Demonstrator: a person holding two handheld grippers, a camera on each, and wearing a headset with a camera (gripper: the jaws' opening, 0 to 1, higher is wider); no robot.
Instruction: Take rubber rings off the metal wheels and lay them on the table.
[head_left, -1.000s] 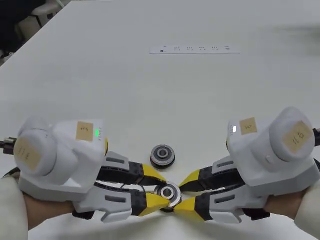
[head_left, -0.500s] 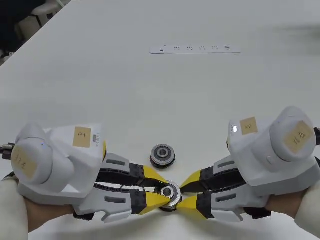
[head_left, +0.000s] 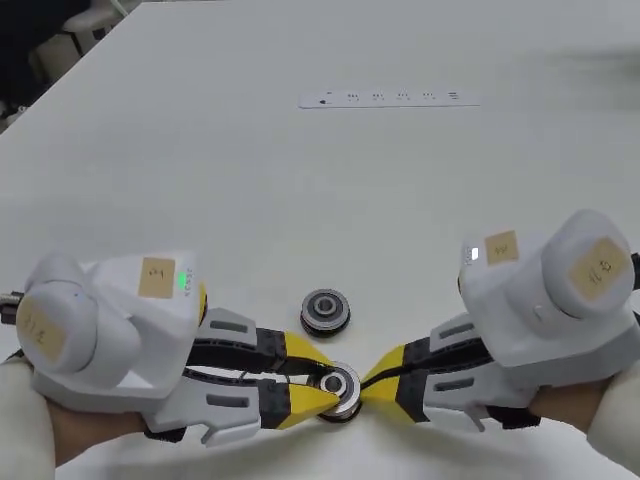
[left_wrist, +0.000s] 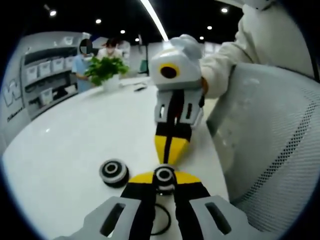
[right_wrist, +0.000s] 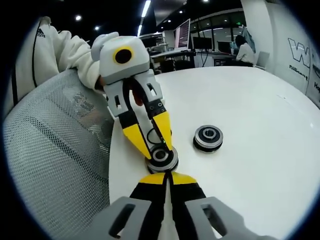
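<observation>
A metal wheel (head_left: 338, 385) with a black rubber ring around it sits between my left gripper's (head_left: 325, 385) yellow jaws, which are shut on it near the table's front edge. My right gripper (head_left: 372, 383) faces it from the right, jaws shut, its tips pinching the wheel's rim where the rubber ring runs. Looking along the left gripper (left_wrist: 164, 177), the same wheel (left_wrist: 164, 175) lies at the tips, with the right gripper (left_wrist: 170, 150) above it. A second ringed wheel (head_left: 325, 310) lies flat just behind. A loose black rubber ring (left_wrist: 160, 220) lies on the table under my left jaws.
A white power strip (head_left: 390, 98) lies far back on the white table (head_left: 300, 200). A grey mesh chair (right_wrist: 55, 150) stands right behind the table's near edge. In the left gripper view, a potted plant (left_wrist: 106, 70) and people are at the far end.
My right gripper's jaws, slightly apart a second ago, have shut at the wheel's rim. The left gripper has rolled a little while keeping its hold on the wheel.
</observation>
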